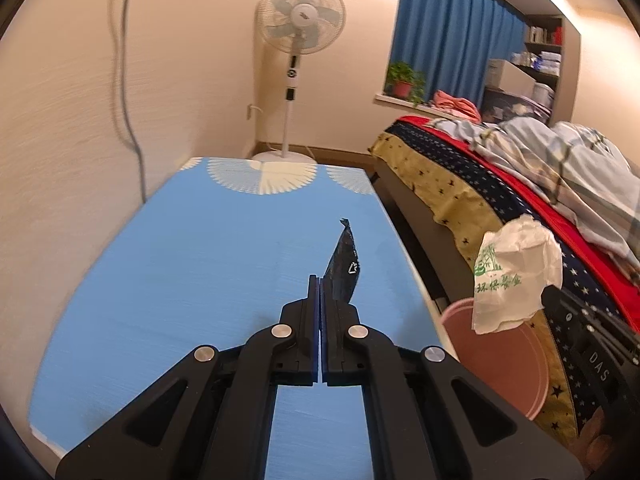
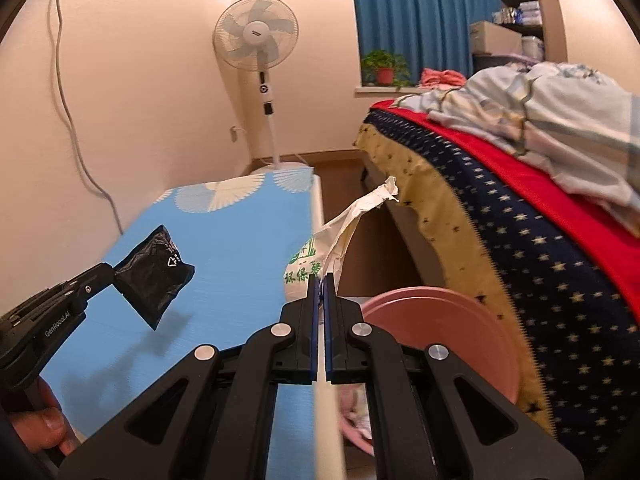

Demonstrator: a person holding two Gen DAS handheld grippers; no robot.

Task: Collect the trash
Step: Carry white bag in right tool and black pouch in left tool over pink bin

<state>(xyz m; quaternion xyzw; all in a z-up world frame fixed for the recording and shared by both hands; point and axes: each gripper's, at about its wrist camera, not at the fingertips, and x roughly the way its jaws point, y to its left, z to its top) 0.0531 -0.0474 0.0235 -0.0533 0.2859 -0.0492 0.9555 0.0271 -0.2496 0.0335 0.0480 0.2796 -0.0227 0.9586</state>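
Two pieces of trash are in hand, both lifted clear of the table (image 1: 160,260). Left gripper (image 1: 320,280): jaws closed on a black wrapper (image 1: 343,268), thin crinkled glossy film, roughly triangular, with a small white arrow mark; in the left wrist view its long axis runs away from the fingers, its pointed tip toward the table's far edge. From the right wrist view the same wrapper (image 2: 154,276) hangs as a creased flat sheet over the table's near half, casting a shadow on the surface. Right gripper (image 2: 321,280): jaws closed on a white plastic bag (image 2: 316,258), soft, wrinkled, green print, its twisted end rising up and to the right; the bag sits just past the table's right edge, above a pink round bin (image 2: 440,320) on the floor. Table top is a smooth blue surface with white fan-shaped motifs along the far edge. Between the table's right edge and the bed (image 2: 520,220) runs a narrow floor gap holding the bin. A standing fan (image 1: 300,24) is beyond the far edge, by the wall.
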